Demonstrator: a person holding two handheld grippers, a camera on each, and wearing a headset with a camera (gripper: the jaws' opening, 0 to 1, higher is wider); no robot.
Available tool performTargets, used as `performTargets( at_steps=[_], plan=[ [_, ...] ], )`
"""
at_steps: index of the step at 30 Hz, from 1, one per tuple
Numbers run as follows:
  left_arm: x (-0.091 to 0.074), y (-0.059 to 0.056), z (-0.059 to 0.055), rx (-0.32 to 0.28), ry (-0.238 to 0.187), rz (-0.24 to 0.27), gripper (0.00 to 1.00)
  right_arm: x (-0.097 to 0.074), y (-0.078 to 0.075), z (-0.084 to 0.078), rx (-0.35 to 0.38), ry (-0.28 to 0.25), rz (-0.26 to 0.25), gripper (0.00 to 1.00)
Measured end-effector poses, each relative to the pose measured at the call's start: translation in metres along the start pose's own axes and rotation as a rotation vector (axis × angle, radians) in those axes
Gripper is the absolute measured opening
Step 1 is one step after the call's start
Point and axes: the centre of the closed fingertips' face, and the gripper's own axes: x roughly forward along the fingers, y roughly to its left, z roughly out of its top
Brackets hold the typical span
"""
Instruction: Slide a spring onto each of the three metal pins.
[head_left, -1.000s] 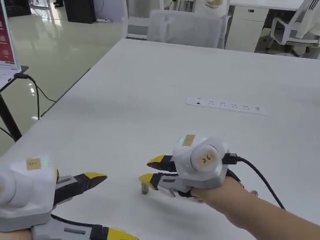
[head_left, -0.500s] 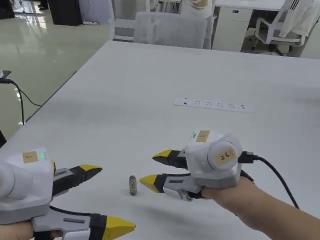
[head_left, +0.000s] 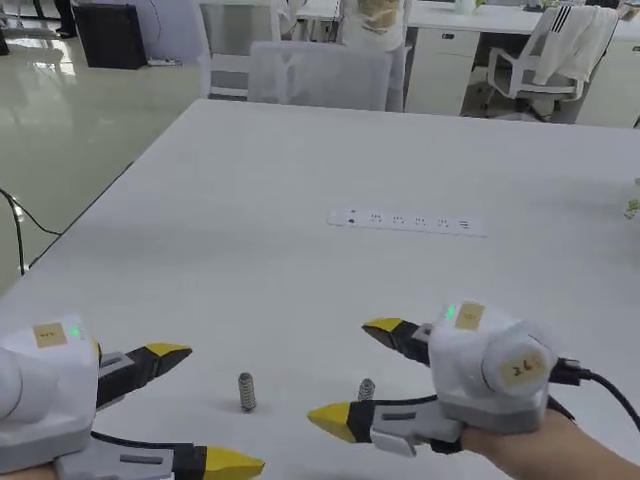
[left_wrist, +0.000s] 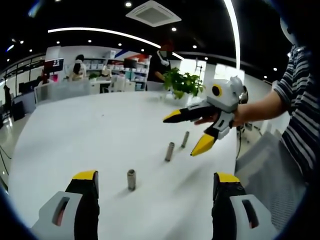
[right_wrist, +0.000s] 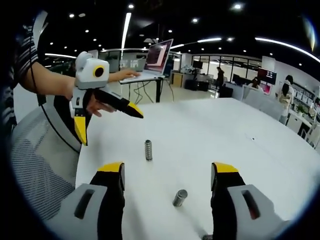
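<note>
Head view: left tongs (head_left: 200, 408) and right tongs (head_left: 352, 370) gape empty, spring (head_left: 246, 392) upright between them.

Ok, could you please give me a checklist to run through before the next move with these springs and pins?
1. Left gripper open and empty: ok.
2. Right gripper open and empty: ok.
3. Left pin upright on the table: ok.
4. Spring seated on the left pin: ok.
5. Middle pin, ahead of the right gripper, carries a spring: cannot tell.
6. Far pin carries a spring: cannot tell.
</note>
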Motion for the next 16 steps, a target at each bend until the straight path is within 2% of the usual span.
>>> performTargets(
  at_steps=[7, 10, 12, 16],
  plan=[
    [0.002, -0.002, 0.001, 0.011, -0.001, 0.007, 0.94, -0.034, -0.019, -0.018, 0.059, -0.015, -0.103, 0.90],
    [0.002, -0.001, 0.001, 0.011, -0.005, 0.015, 0.97, -0.047, -0.026, -0.027, 0.104, -0.019, -0.137, 0.93],
    [0.001, -0.001, 0.002, 0.018, -0.009, 0.020, 0.98, -0.057, -0.030, -0.030, 0.135, -0.040, -0.161, 0.95],
    [0.000, -0.001, -0.001, 0.018, -0.005, 0.021, 0.98, -0.073, -0.031, -0.042, 0.198, -0.052, -0.181, 0.99]
  ],
)
